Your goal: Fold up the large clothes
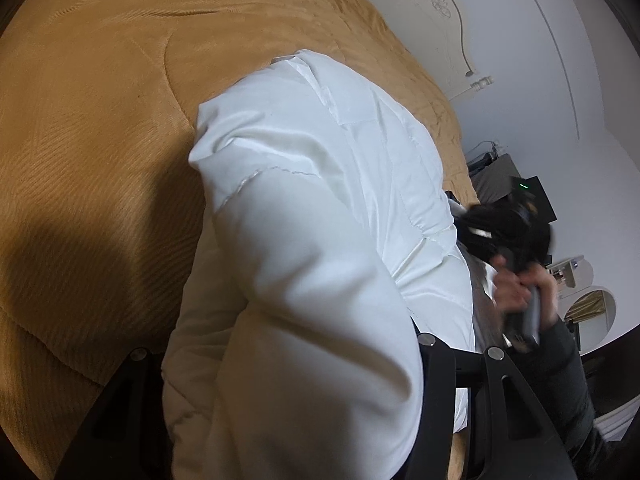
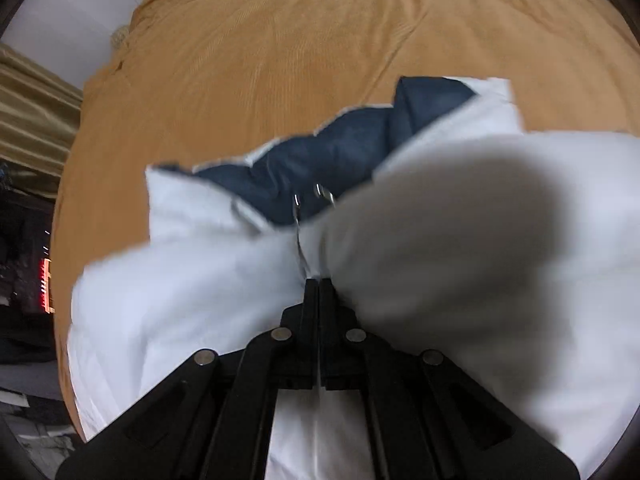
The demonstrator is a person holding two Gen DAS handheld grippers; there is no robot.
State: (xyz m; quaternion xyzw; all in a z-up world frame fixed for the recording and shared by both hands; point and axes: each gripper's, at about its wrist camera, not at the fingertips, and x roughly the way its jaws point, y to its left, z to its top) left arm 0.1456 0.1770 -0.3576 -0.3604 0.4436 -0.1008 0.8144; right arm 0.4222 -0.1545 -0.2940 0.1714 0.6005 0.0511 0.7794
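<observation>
The puffy jacket (image 2: 200,300) was white with a dark navy lining (image 2: 340,152). The bedspread (image 2: 280,40) was ribbed mustard-gold, the curtain (image 2: 32,100) at upper left striped olive-gold, both grippers' fingers (image 2: 320,300) black.

left wrist view close over white jacket (image 1: 320,240), facing across tan bedspread (image 1: 100,120) toward wall, right wrist view steeply downward, both sharing jacket and bedspread

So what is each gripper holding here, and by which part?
The right gripper is shut on the white jacket, pinching its front edge by the zipper. The left gripper has a thick fold of it between its fingers.
</observation>
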